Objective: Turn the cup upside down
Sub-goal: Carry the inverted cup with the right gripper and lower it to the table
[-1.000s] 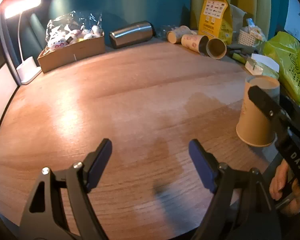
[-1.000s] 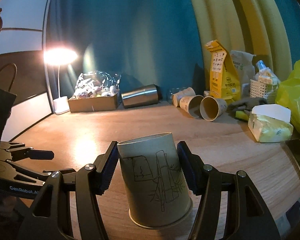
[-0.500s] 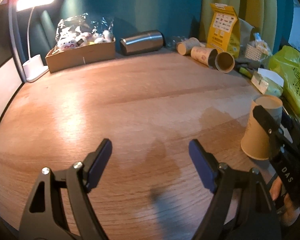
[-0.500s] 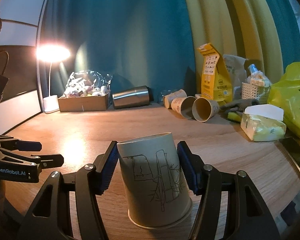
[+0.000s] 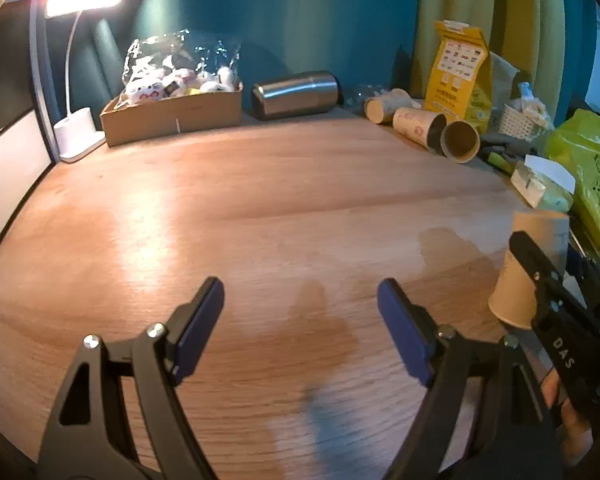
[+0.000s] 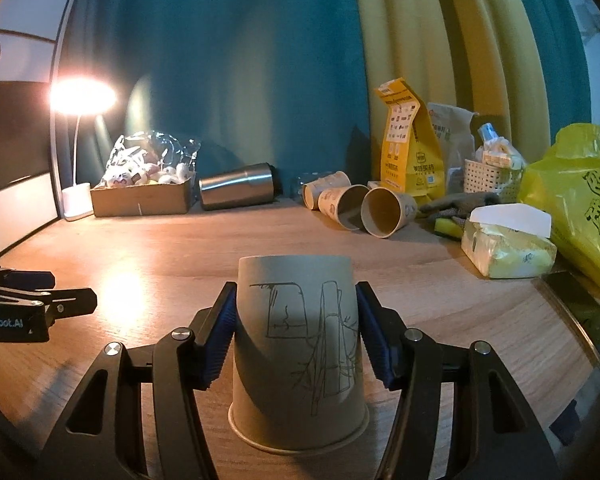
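Note:
A tan paper cup (image 6: 296, 352) with a line drawing stands upside down, its rim on the wooden table (image 6: 440, 280). My right gripper (image 6: 296, 332) has its blue pads at the cup's two sides, the left pad touching and the right pad with a thin gap. The same cup (image 5: 528, 264) shows at the right edge of the left wrist view, partly hidden by the right gripper's black finger. My left gripper (image 5: 300, 324) is open and empty above bare table, to the cup's left.
At the table's back lie three paper cups (image 6: 356, 206) on their sides, a steel tumbler (image 6: 236, 186), a cardboard box of toys (image 6: 140, 196) and a lamp (image 6: 76, 200). A yellow pouch (image 6: 408, 144), tissue pack (image 6: 504, 244) and yellow bag (image 6: 580, 196) stand at the right.
The cup now rests with its rim on the table and the right pads have eased slightly. The left gripper has drawn back and tilted up a little.

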Tool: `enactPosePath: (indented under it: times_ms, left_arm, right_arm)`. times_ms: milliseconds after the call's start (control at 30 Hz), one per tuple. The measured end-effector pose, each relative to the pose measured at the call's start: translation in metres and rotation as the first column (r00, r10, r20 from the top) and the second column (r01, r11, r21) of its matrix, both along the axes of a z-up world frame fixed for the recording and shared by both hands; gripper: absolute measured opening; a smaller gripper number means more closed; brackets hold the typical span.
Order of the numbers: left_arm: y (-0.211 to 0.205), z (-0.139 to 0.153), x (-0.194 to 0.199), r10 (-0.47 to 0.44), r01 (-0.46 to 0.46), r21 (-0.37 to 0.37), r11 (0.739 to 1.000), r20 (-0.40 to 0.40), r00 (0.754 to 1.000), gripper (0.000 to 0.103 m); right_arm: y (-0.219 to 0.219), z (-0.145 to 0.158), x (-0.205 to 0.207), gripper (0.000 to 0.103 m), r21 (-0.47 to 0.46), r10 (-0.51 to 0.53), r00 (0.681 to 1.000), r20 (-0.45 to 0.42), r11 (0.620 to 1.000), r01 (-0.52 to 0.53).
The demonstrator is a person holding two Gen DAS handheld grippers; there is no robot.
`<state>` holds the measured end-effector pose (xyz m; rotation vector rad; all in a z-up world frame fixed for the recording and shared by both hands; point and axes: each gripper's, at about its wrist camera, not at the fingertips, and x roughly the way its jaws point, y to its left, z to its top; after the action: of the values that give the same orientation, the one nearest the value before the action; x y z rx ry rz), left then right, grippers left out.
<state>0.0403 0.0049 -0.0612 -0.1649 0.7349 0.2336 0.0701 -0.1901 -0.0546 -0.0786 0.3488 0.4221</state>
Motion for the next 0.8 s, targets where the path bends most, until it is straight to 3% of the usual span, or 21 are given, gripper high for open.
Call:
enactPosePath:
  times_ms: [800]
  left_arm:
    - [-0.002, -0.007, 0.008, -0.046, 0.045, -0.029, 0.999, -0.021, 0.999, 0.081]
  right_arm:
    - [-0.005, 0.003, 0.007, 0.061, 0.026, -0.006, 0.998, -0.057, 1.000, 0.007]
